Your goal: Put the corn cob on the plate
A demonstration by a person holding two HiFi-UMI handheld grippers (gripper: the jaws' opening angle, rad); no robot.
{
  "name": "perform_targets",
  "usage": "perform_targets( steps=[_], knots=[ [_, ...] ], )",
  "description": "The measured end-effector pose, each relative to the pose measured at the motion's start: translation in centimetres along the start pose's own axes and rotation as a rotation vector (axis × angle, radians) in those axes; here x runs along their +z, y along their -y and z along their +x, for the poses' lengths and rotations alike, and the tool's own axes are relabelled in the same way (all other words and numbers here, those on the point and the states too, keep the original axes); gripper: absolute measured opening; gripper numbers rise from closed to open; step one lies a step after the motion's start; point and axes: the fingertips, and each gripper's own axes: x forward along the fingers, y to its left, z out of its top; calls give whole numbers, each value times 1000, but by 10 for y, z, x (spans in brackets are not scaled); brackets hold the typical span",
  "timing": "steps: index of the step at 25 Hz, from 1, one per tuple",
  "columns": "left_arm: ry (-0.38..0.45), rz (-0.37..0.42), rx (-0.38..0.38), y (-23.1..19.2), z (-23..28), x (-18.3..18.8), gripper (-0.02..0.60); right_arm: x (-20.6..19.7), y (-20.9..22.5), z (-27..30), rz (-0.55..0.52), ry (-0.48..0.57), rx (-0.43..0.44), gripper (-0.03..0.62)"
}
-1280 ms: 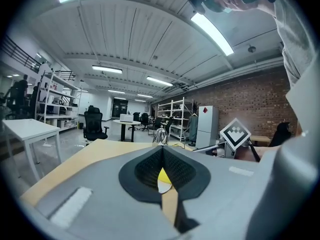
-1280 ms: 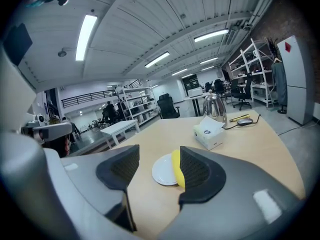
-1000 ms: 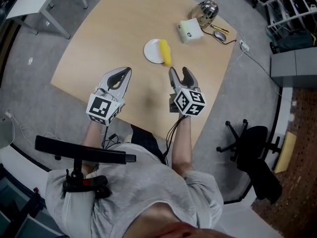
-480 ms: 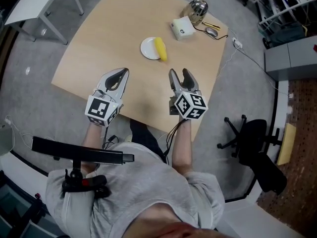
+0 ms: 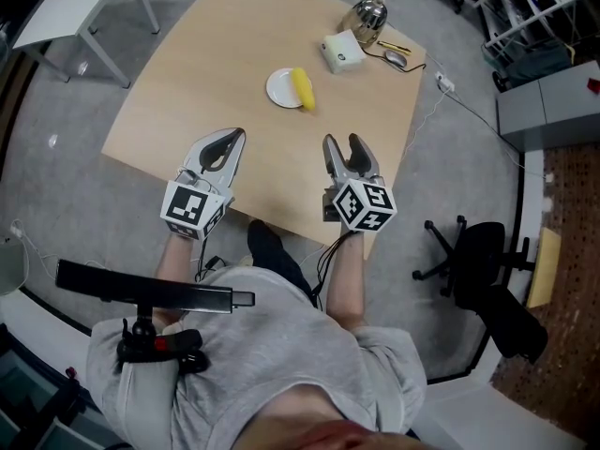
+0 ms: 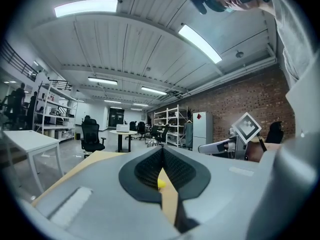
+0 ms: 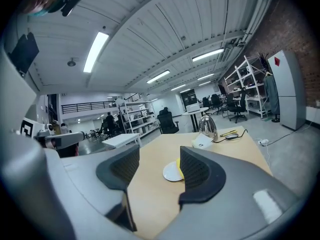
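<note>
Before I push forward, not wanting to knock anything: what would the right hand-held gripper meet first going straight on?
Probably the corn cob on the plate, past bare table; depth is hard to judge.

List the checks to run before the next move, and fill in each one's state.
1. Corn on plate: ok, it lies along the plate's right side.
2. Corn fully supported by the plate: cannot tell.
3. Right gripper open and empty: ok.
4. Left gripper shut, nothing held: ok.
5. Both grippers apart from the plate, over the table's near edge: ok.
</note>
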Motion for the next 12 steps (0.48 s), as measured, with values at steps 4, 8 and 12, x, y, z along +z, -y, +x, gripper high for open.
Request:
perform_targets(
  steps=[4, 8, 12],
  knots=[
    [9, 9, 5, 12, -19, 10, 20, 5, -12, -24, -4, 14, 5, 261],
    [14, 19, 7, 25, -36, 17, 20, 10, -20, -46, -10, 33, 10, 261],
    [20, 31, 11, 32, -50, 20, 20, 11, -29, -61, -15, 56, 15, 261]
  ],
)
